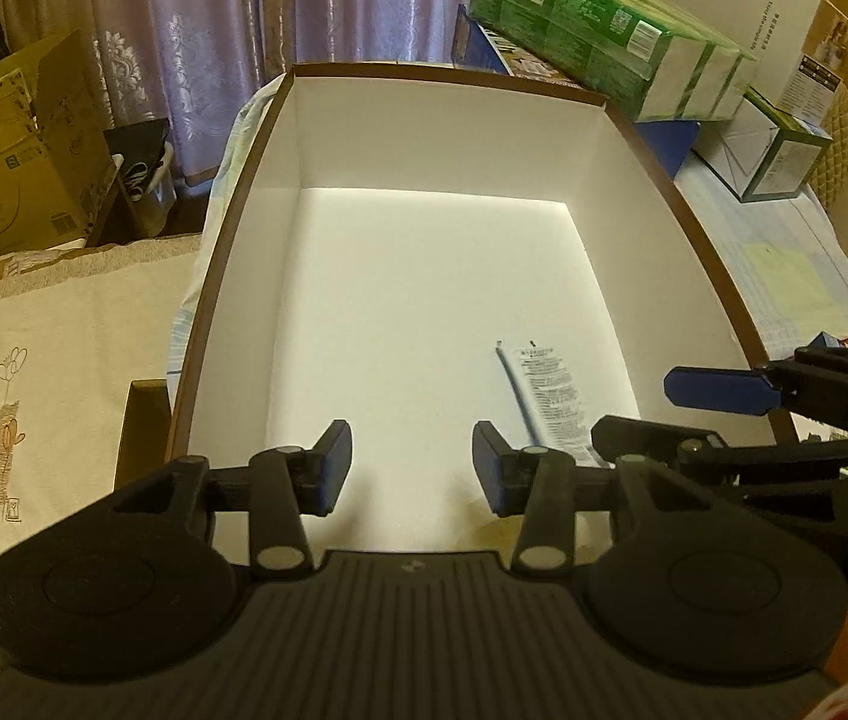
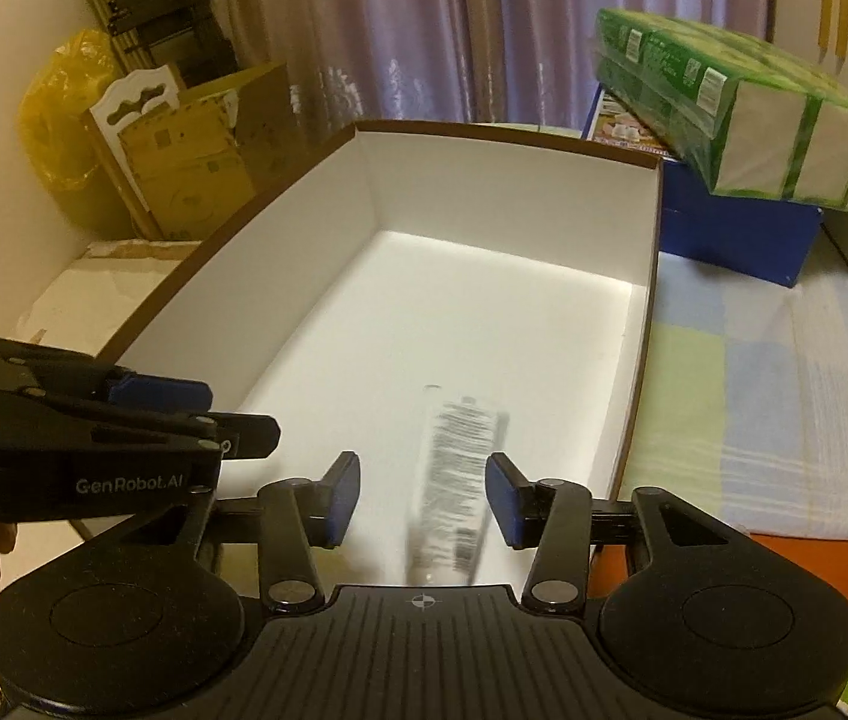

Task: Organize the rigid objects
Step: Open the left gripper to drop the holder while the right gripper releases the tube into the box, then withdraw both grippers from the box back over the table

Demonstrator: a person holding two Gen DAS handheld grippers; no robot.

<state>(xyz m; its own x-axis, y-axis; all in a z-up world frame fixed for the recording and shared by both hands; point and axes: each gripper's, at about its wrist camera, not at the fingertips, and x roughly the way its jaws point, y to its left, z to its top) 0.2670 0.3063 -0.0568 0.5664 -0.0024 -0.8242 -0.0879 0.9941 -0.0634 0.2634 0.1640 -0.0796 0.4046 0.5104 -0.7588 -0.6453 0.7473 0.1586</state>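
A big white box with a brown rim [image 1: 225, 276] lies open in front of both grippers. On its floor near the right wall lies a flat white packet with a printed label [image 1: 550, 396]. My left gripper [image 1: 411, 462] hangs over the near end of the box, open, with nothing between its blue pads. In the right wrist view the packet [image 2: 454, 480] looks blurred and sits between and below the pads of my right gripper [image 2: 422, 498], which is open and clear of it. The left gripper [image 2: 240, 414] shows at the left there.
Green wrapped packs [image 1: 604, 30] rest on a blue box [image 2: 736, 228] behind the white box. Cardboard boxes [image 1: 9, 162] and a yellow bag [image 2: 57, 114] stand at the left by the curtain. A checked cloth [image 2: 784, 360] covers the surface to the right.
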